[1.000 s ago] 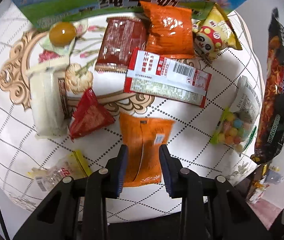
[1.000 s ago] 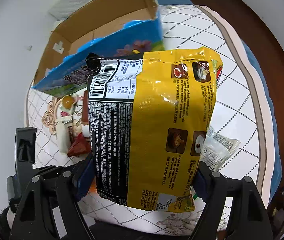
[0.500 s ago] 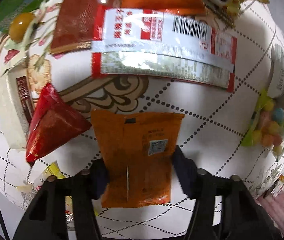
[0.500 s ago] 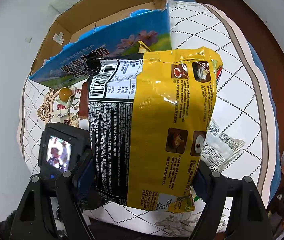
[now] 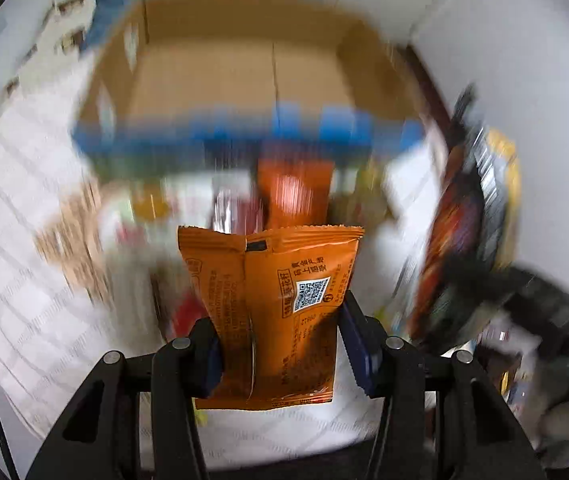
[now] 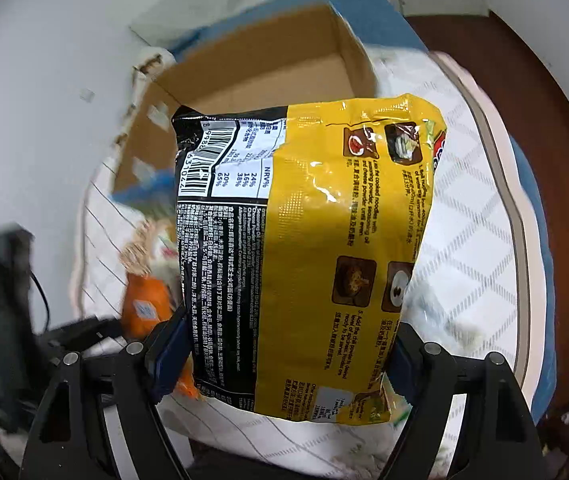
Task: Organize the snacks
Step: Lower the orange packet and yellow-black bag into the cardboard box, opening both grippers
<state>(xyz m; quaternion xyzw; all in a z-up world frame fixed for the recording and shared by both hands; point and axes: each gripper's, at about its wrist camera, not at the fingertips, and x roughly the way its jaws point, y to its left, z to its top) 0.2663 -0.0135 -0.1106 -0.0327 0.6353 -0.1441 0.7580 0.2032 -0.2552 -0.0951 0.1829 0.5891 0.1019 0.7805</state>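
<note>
My left gripper pinches the orange snack bag by its two sides, low down, so most of the bag sticks up past the pads. Its jaws have just been closing a little on that bag. My right gripper squeezes the big yellow and black noodle pack across its bottom part, and the pack stands tall above the pads. Both bags are up in the air, over the white tablecloth and near the open cardboard box, which looks empty inside. The left view is very blurry, so I think that hand is moving fast. The orange bag is soft and slippery, and it could slide out if I swing too hard. The big pack is floppy and could tip over or bump the box wall. The two bags look close together, so they could knock each other. More snacks lie just in front of the box, and a dropped bag would land in that pile.
</note>
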